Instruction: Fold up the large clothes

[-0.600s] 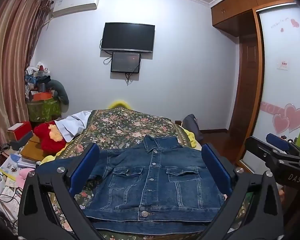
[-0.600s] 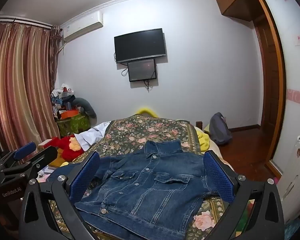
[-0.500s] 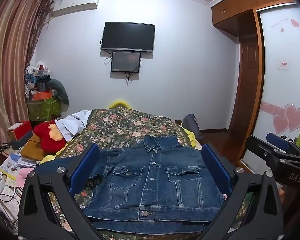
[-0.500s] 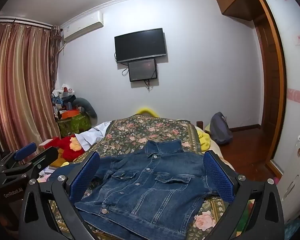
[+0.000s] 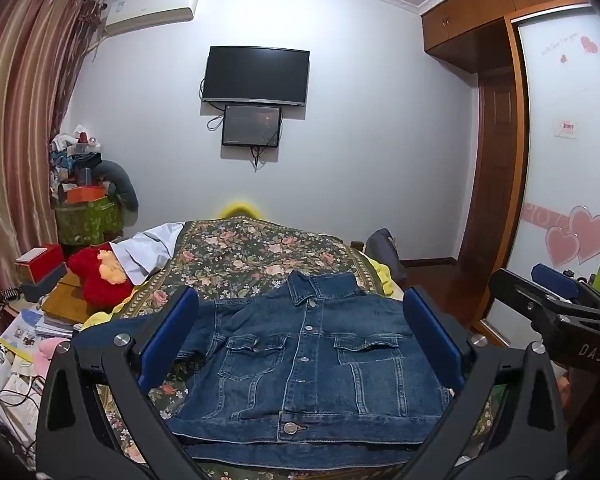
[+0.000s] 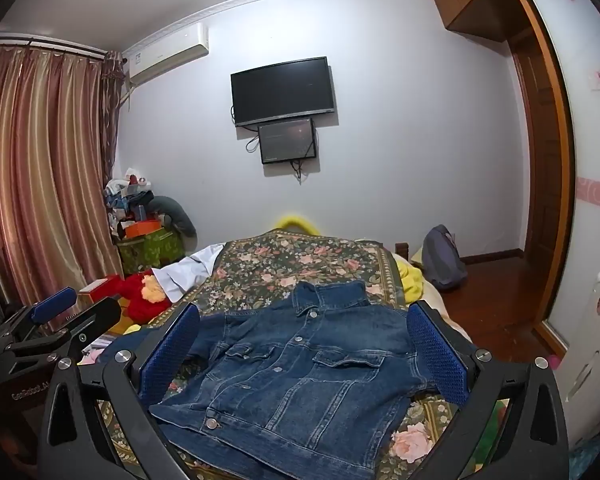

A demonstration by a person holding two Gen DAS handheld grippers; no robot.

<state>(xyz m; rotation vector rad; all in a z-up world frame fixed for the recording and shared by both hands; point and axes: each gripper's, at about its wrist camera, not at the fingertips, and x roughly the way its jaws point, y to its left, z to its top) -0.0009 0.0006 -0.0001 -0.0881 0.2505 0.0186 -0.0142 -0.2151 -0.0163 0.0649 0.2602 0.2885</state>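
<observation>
Jacket [image 5: 312, 364] lies seemingly below both wide-open claws, untouched.

Place: a bedroom in a home.
Bed: a bed [image 5: 260, 252] under a dark floral bedspread fills the middle of the room.
Wall: a flat television [image 5: 256, 76] hangs on the far wall, a smaller screen [image 5: 252, 125] just below it, cables dangling.
Cooling: an air conditioner [image 5: 152, 10] sits high near the ceiling.
Window side: striped reddish curtains [image 6: 40, 160] hang full length.
Storage: a wooden wardrobe [image 5: 480, 4] with a sliding door [image 5: 568, 140] bearing pink heart stickers.
Clutter: piled belongings [image 5: 84, 184] in the corner, a red plush toy [image 5: 100, 276], papers beside the bed, a grey backpack [image 6: 444, 258] on the wooden floor.
</observation>
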